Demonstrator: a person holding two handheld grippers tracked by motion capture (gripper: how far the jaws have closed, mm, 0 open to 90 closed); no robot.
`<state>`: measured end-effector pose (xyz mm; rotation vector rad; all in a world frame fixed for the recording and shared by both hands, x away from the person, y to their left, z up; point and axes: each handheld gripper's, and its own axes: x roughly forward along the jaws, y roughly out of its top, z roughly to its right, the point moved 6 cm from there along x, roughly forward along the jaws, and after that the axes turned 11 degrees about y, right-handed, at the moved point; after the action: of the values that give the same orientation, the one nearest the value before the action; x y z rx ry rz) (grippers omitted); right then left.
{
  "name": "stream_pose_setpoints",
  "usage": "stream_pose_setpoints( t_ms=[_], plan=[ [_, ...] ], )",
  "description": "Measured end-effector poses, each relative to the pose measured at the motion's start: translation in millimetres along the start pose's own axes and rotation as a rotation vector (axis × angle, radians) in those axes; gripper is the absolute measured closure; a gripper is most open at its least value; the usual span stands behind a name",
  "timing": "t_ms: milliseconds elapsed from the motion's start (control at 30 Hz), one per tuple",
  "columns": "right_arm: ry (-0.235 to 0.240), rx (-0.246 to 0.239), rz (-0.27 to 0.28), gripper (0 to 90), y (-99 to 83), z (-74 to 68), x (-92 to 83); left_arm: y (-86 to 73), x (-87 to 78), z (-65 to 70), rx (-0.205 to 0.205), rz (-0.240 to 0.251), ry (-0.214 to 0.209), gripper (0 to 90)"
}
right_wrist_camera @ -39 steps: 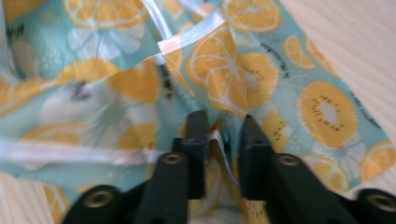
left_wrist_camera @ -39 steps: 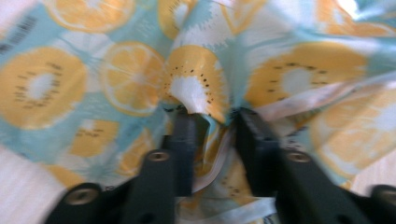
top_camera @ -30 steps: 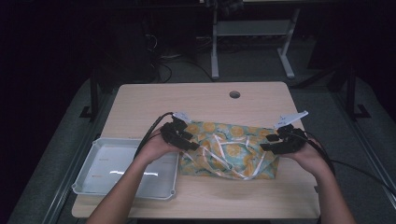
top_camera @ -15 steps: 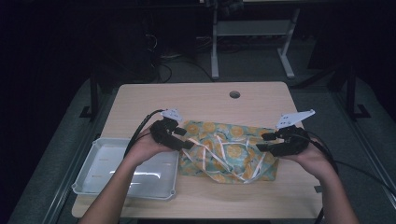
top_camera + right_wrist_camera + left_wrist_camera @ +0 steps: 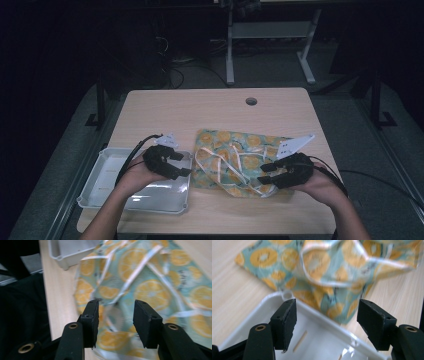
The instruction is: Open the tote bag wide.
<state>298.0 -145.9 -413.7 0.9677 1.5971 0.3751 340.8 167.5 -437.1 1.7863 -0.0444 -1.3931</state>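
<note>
A teal cloth printed with orange slices and trimmed with white ribbon lies crumpled on the wooden table. My left gripper hovers over the right end of a white tray, just left of the cloth. Its jaws have just been opening and stand open with nothing between them; beyond them are the tray's rim and the cloth. My right gripper sits at the cloth's near right edge. Its jaws have just been closing but stand apart above the cloth, open.
A thin wooden stick lies in the tray. The tray's corner is close to the cloth's left edge. A cable hole is at the table's far side. A metal stand and cables are on the dark floor behind.
Both hands have drawn back toward the near edge. The left gripper came off the cloth's left corner to a spot over the tray. The right gripper slid toward the near right edge of the cloth.
</note>
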Motion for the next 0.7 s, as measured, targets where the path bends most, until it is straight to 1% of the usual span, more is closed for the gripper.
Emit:
stream_pose_setpoints(
  t_ms=[33, 67, 100, 133, 167, 200, 233, 267, 333, 367, 400, 433, 467, 567, 600, 633, 667, 700],
  plan=[
    [0.009, 0.005, -0.005, 55.5, -0.7, -2.1, 3.0, -4.1, -1.0, 0.1, 0.001, -0.004, 0.000, 32.0],
    [0.012, -0.002, -0.013, 55.6, -1.6, -2.9, 5.8, -8.0, -1.9, 0.9, -0.008, -0.004, 0.003, 32.0],
    [0.019, -0.001, -0.019, 56.0, -2.5, -4.4, 8.3, -12.9, -3.2, 1.3, -0.009, -0.004, 0.008, 32.0],
    [0.023, -0.009, -0.030, 56.0, -4.1, -4.8, 11.1, -16.1, -4.2, 1.4, -0.007, -0.007, 0.008, 32.0],
    [0.021, -0.016, -0.038, 56.1, -5.2, -5.1, 12.4, -19.3, -4.6, 2.4, -0.024, 0.000, 0.011, 32.0],
    [0.025, -0.017, -0.044, 56.4, -6.5, -5.9, 14.0, -23.0, -5.8, 2.6, -0.028, -0.003, 0.014, 32.0],
    [0.027, -0.015, -0.045, 56.6, -7.6, -6.9, 15.3, -26.9, -6.9, 1.9, -0.022, -0.007, 0.019, 32.0],
    [0.040, -0.001, -0.039, 57.0, -8.3, -9.4, 16.7, -30.2, -7.3, 1.8, -0.020, -0.003, 0.028, 32.0],
    [0.039, -0.013, -0.049, 57.8, -11.2, -9.5, 19.3, -36.0, -7.1, 2.3, -0.021, -0.003, 0.030, 32.0],
    [0.042, -0.007, -0.051, 58.4, -12.6, -10.2, 20.9, -38.3, -6.9, 1.8, -0.021, -0.011, 0.029, 32.0],
    [0.055, 0.010, -0.049, 58.6, -13.3, -11.7, 22.9, -38.8, -5.8, 1.6, -0.036, -0.005, 0.035, 32.0],
    [0.053, -0.003, -0.059, 58.8, -14.6, -10.1, 24.7, -39.1, -5.9, -1.0, -0.020, -0.009, 0.044, 31.9],
    [0.052, -0.008, -0.066, 59.1, -15.2, -9.5, 26.6, -38.4, -6.1, -1.9, -0.027, -0.002, 0.047, 31.9],
    [0.055, -0.011, -0.081, 59.7, -15.4, -10.5, 32.0, -37.9, -6.0, -3.1, -0.020, 0.011, 0.054, 32.0],
    [0.049, -0.015, -0.090, 61.1, -15.9, -10.1, 33.1, -38.2, -5.6, -2.8, -0.021, 0.011, 0.054, 31.9],
    [0.047, -0.018, -0.094, 62.1, -16.3, -9.5, 34.0, -38.1, -4.7, -1.8, -0.032, 0.018, 0.052, 31.9],
    [0.050, -0.011, -0.095, 63.3, -16.7, -9.8, 34.6, -38.6, -4.5, -1.9, -0.027, 0.012, 0.052, 32.0],
    [0.054, -0.009, -0.095, 67.6, -16.9, -9.8, 35.2, -38.8, -4.2, -2.0, -0.025, 0.010, 0.052, 31.9]
  ],
)
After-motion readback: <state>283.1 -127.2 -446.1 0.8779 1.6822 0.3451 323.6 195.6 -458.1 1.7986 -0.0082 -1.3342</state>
